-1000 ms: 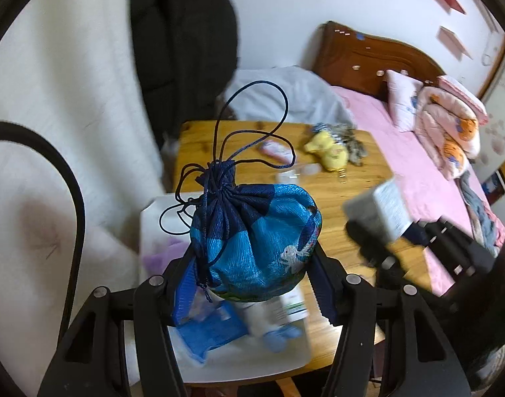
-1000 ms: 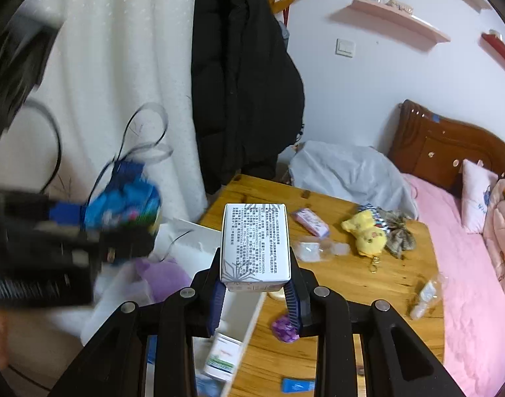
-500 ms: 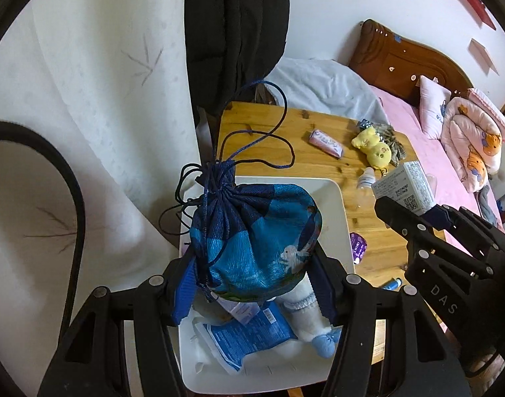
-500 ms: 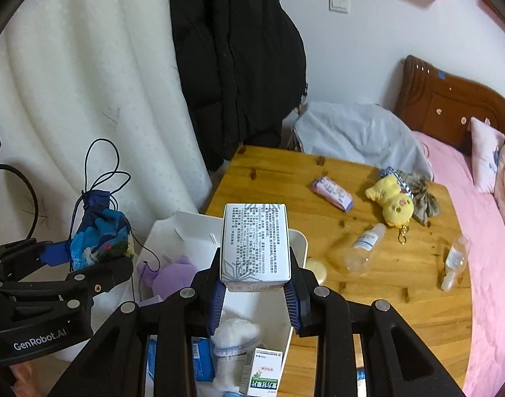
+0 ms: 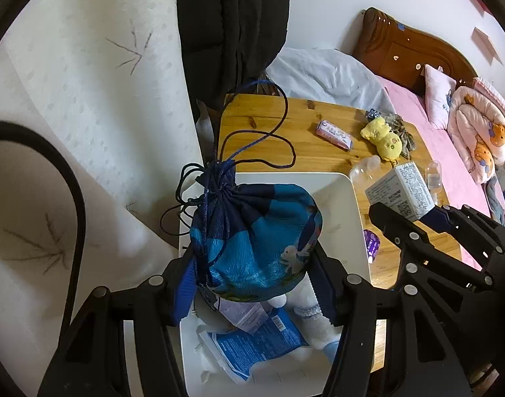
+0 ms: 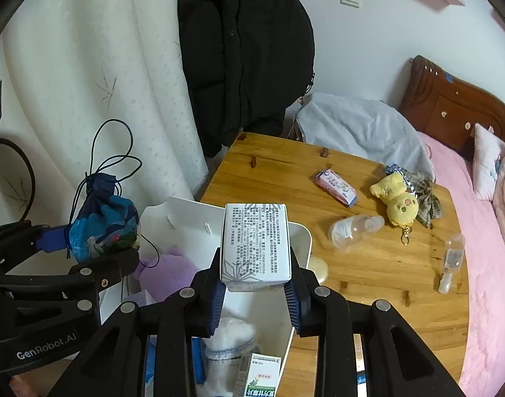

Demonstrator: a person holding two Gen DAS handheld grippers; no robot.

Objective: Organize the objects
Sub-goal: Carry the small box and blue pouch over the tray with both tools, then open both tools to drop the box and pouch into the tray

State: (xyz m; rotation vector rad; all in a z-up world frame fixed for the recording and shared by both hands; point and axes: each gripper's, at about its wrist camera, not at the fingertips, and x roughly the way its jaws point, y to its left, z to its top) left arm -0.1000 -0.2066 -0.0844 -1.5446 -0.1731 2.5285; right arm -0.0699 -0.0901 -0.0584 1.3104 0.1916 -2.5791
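Observation:
My left gripper [image 5: 252,284] is shut on a blue drawstring bag [image 5: 255,238], held above the near half of a white bin [image 5: 359,218]; its cords loop upward. In the right wrist view the same bag [image 6: 103,225] hangs at the left over the white bin [image 6: 303,231]. My right gripper [image 6: 255,289] is shut on a white printed box [image 6: 255,241], held over the bin's right rim. In the left wrist view that box [image 5: 399,192] shows at the right. Inside the bin lie a blue packet [image 5: 252,344], a white sock [image 6: 231,337], a purple soft item [image 6: 168,273] and a small medicine box [image 6: 257,378].
On the wooden table [image 6: 368,264] lie a pink packet [image 6: 336,187], a yellow plush keychain [image 6: 398,203], a clear bottle [image 6: 355,228], a smaller bottle [image 6: 450,261] and a purple sachet [image 5: 371,243]. A white curtain [image 6: 103,66] and black coat [image 6: 242,49] stand behind. A pink bed [image 6: 490,231] borders the right.
Both grippers have swung in over the white bin with their loads still held. The bag now hangs above the bin and the box sits nearer its right rim.

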